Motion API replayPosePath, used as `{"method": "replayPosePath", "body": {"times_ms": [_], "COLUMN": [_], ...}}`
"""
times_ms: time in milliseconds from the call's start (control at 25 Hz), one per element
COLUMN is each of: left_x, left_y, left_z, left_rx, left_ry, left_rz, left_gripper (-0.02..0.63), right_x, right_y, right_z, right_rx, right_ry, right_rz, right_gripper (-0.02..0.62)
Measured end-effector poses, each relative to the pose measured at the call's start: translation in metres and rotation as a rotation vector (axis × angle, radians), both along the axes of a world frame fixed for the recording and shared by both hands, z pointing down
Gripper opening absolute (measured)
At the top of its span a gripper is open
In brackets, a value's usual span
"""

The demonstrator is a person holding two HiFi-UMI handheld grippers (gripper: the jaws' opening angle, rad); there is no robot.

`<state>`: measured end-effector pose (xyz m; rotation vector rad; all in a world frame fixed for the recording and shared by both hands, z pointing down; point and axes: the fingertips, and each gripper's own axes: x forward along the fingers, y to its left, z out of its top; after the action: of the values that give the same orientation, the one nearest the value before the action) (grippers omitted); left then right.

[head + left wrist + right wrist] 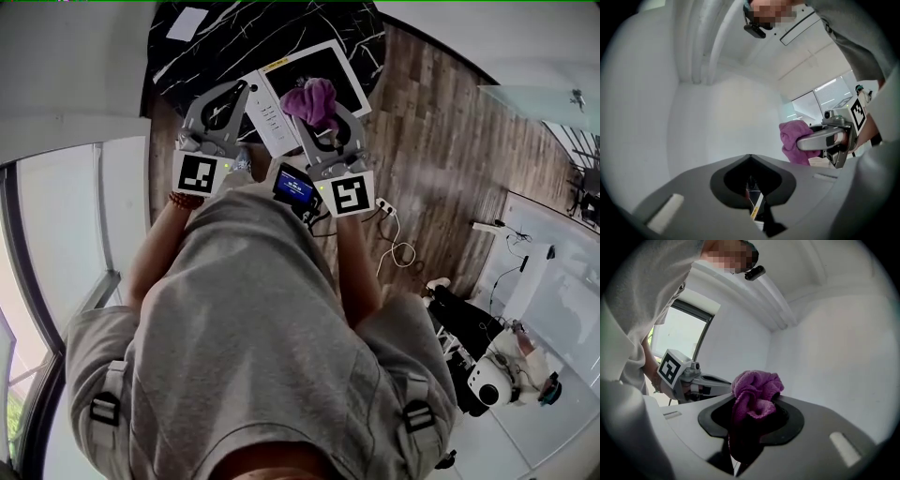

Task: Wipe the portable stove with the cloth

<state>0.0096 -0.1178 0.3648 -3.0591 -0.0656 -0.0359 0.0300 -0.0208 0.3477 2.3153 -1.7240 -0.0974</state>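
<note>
The portable stove (345,82), white with a black glass top, lies on the black marble table (234,33) far below both grippers. A crumpled purple cloth (312,98) (754,392) is bunched between the jaws of my right gripper (317,117) (757,401), which is shut on it. The cloth (794,140) and the right gripper (829,138) also show at the right of the left gripper view. My left gripper (246,87) (750,157) is held beside it, shut with nothing between its jaws. It appears in the right gripper view as the left gripper (693,380). Both grippers are held high in front of the person's chest, pointing level.
A white sheet (190,23) lies on the table's far side. Wooden floor (441,141) surrounds the table, with a white cable and socket (394,239) on it. A small device with a blue screen (293,186) hangs at the person's waist. Equipment (487,375) stands at lower right.
</note>
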Motion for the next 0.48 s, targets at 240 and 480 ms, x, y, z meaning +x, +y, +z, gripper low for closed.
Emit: {"method": "replayPosePath", "body": {"times_ms": [240, 480], "left_x": [-0.006, -0.01], "left_y": [0.002, 0.015], "left_z": [-0.002, -0.006], "left_rx": [0.009, 0.07], "left_ry": [0.031, 0.045], "left_rz": [0.007, 0.043], "left_gripper": [0.0, 0.0], "right_x": [-0.004, -0.01], "right_y": [0.0, 0.002], "right_z": [0.007, 0.008], "right_rx": [-0.014, -0.005], "right_ry": [-0.028, -0.047], "right_rz": [0.012, 0.019], "right_gripper": [0.158, 0.158]}}
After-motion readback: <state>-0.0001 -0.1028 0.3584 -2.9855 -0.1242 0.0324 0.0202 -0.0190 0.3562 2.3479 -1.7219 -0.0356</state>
